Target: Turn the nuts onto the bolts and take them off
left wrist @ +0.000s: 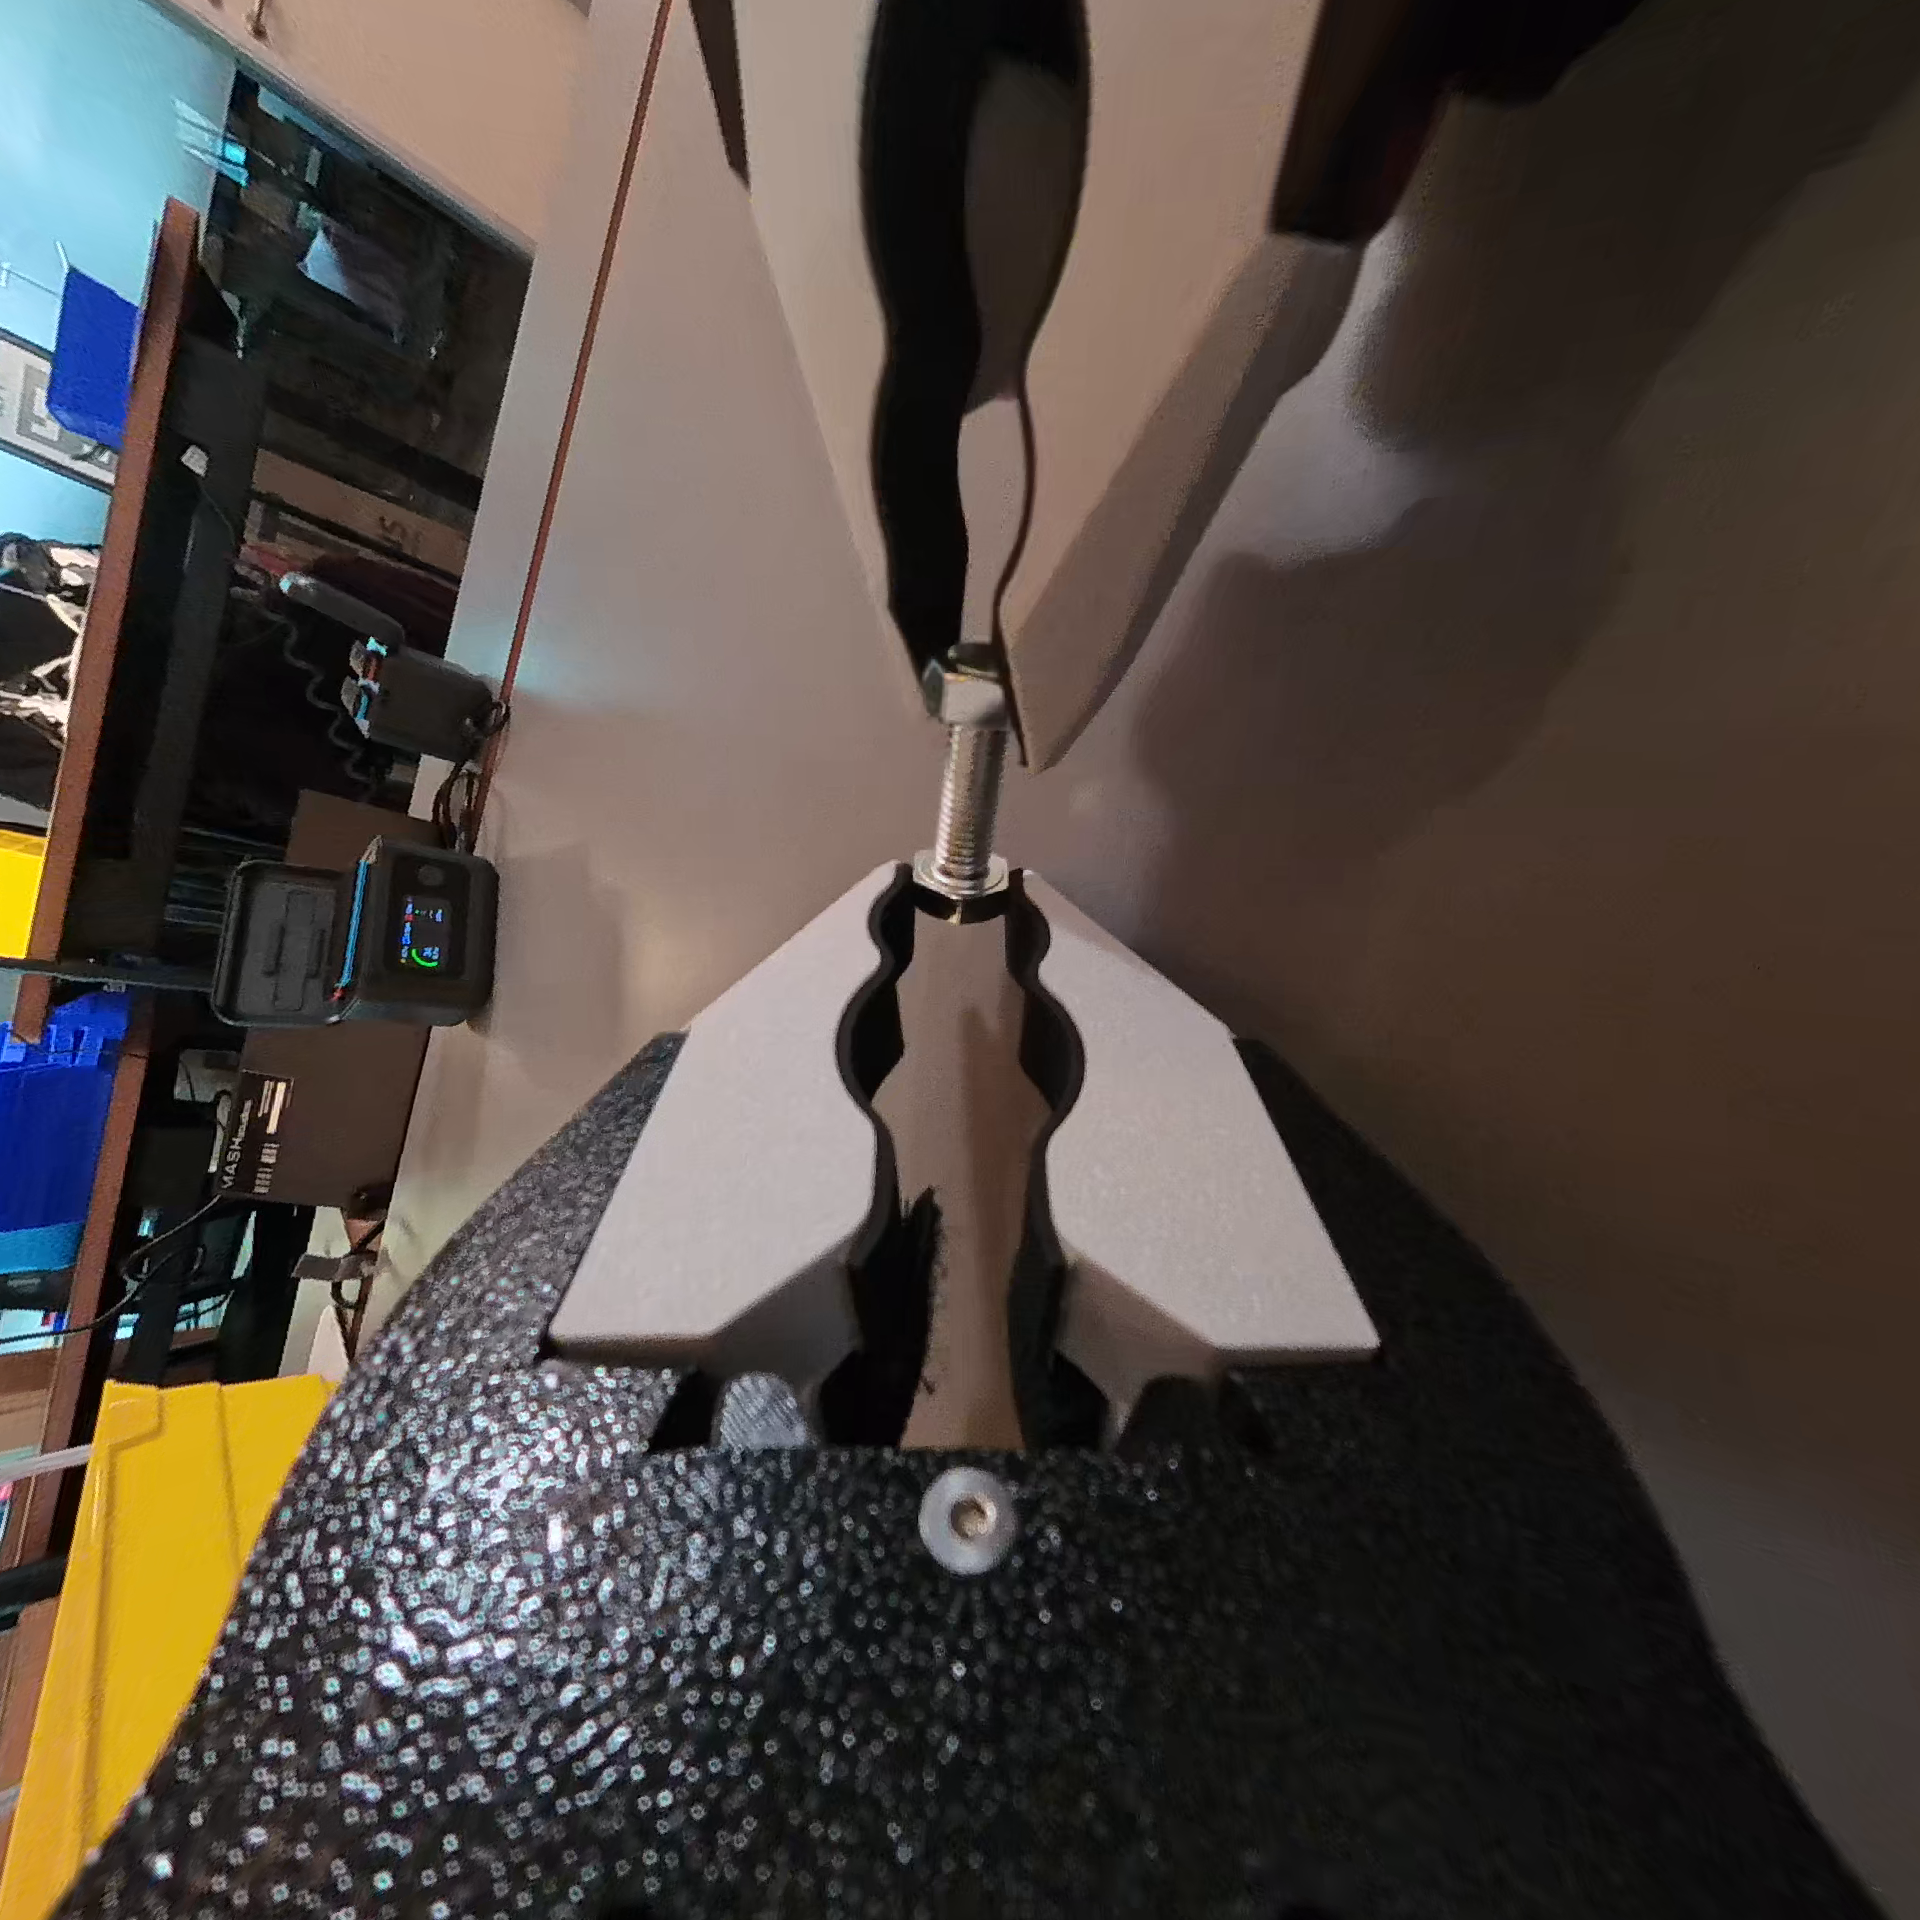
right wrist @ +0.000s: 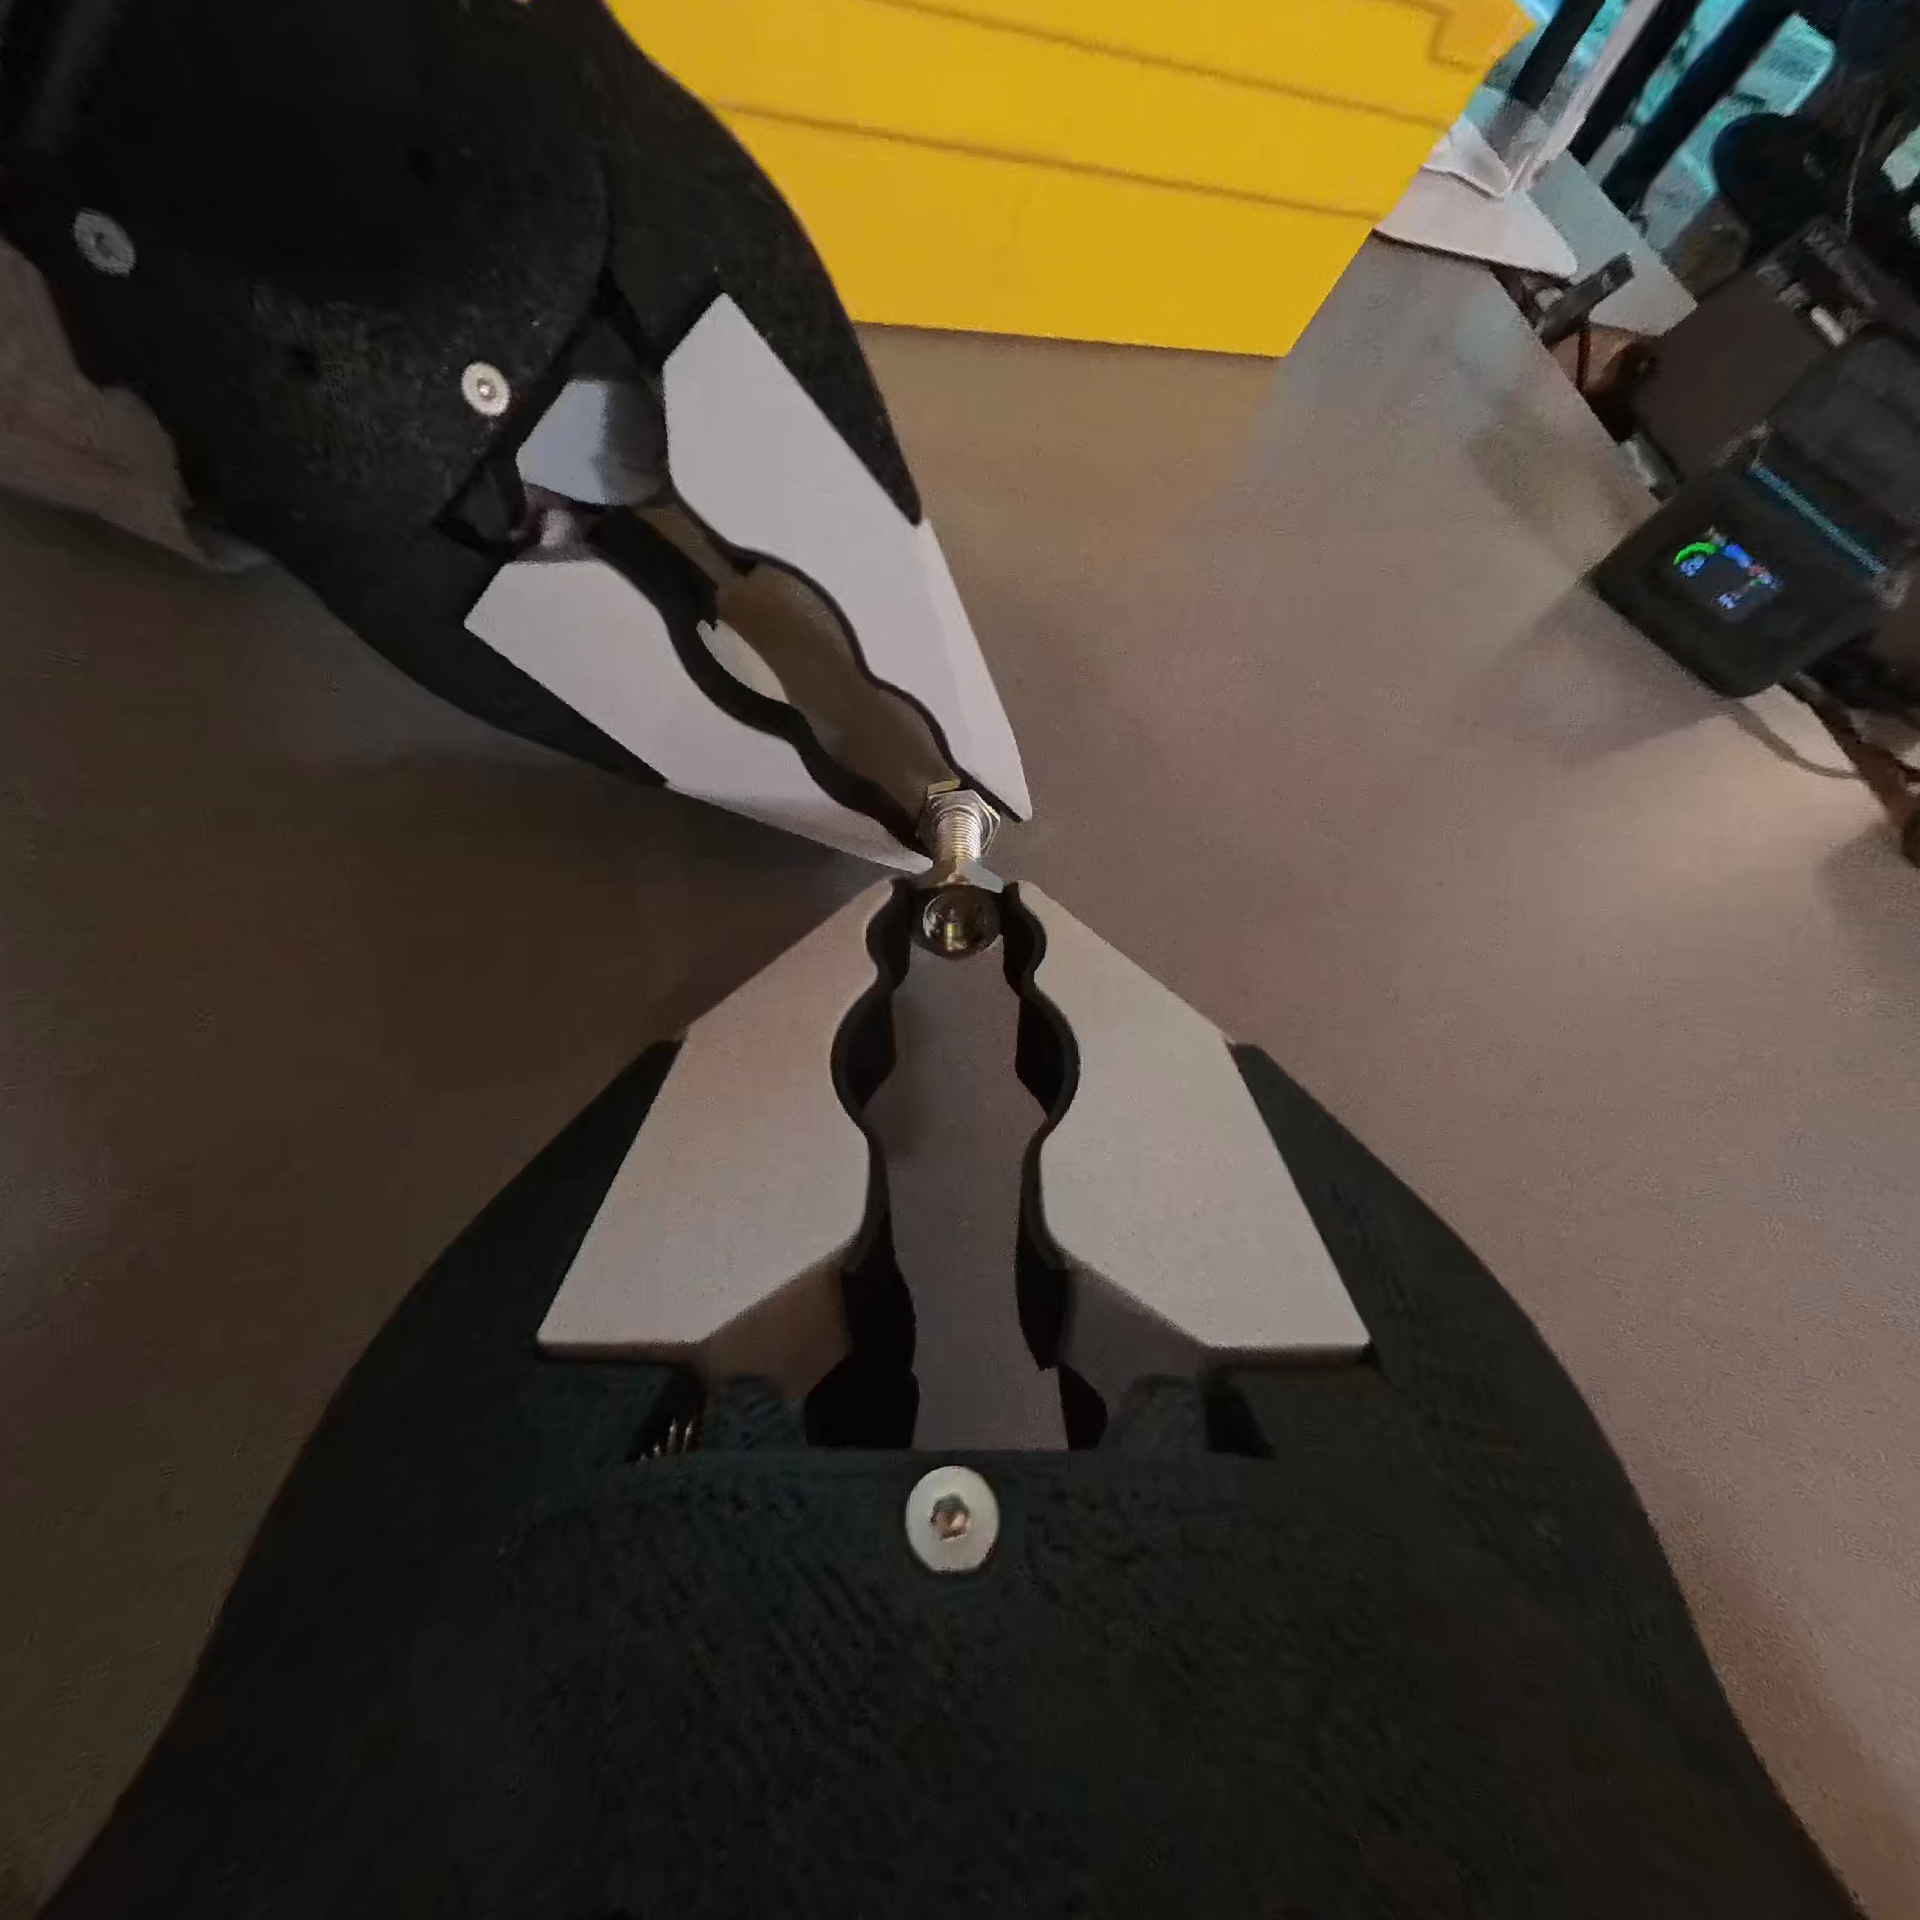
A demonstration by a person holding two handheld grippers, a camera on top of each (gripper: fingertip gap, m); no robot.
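Left gripper pinches the nut (bolt threaded through), right gripper clamps the bolt's head.

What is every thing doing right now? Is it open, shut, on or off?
Left hand-held gripper: shut on the nut.
Right hand-held gripper: shut on the bolt's head end.
Nut: threaded on the bolt.
Bolt: held off the table between both grippers.
Black device: screen lit.

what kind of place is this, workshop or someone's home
Most likely a workshop or lab, not a home: yellow storage bins and blue ones on shelving, plus small black devices with lit screens cabled at the edge of a plain worktable.
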